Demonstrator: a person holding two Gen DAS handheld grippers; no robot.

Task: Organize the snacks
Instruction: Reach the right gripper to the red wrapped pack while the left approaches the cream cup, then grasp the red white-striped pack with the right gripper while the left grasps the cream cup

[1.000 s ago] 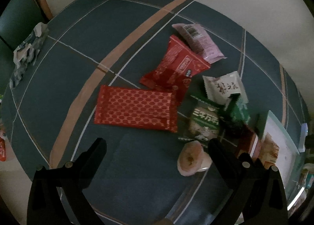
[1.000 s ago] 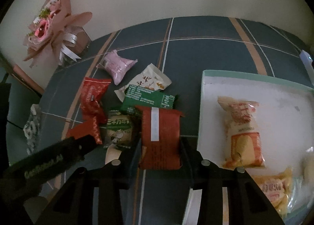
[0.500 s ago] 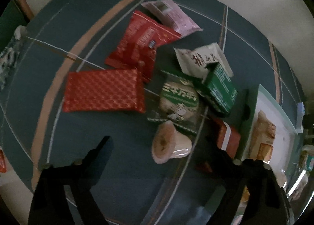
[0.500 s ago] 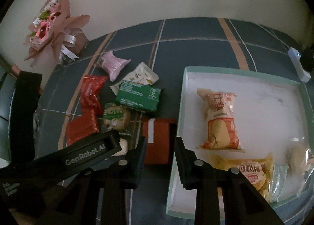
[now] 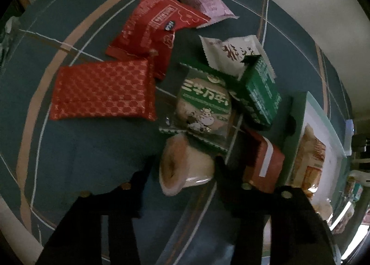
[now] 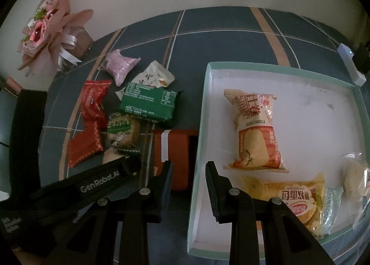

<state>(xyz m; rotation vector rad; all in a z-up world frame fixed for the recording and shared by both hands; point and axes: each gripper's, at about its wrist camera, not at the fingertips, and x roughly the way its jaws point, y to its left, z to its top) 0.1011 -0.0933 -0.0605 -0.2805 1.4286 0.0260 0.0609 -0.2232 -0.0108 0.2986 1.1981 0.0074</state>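
The tray [image 6: 360,107], white inside with a teal rim, is the landmark: it holds an orange-and-white snack bag [image 6: 254,130] and a yellow bun pack [image 6: 298,197]. Beside its left wall lie a red box [image 6: 178,147], a green packet [image 6: 148,103] and further wrappers. The right gripper [image 6: 188,172] hovers clenched and empty over that wall. Left of the tray, the left gripper [image 5: 182,172] is closing around a pale round pastry [image 5: 182,170].

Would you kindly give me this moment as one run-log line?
step: grasp | left gripper: closing around pale pastry | right gripper: shut, empty, at tray edge | red box: beside tray
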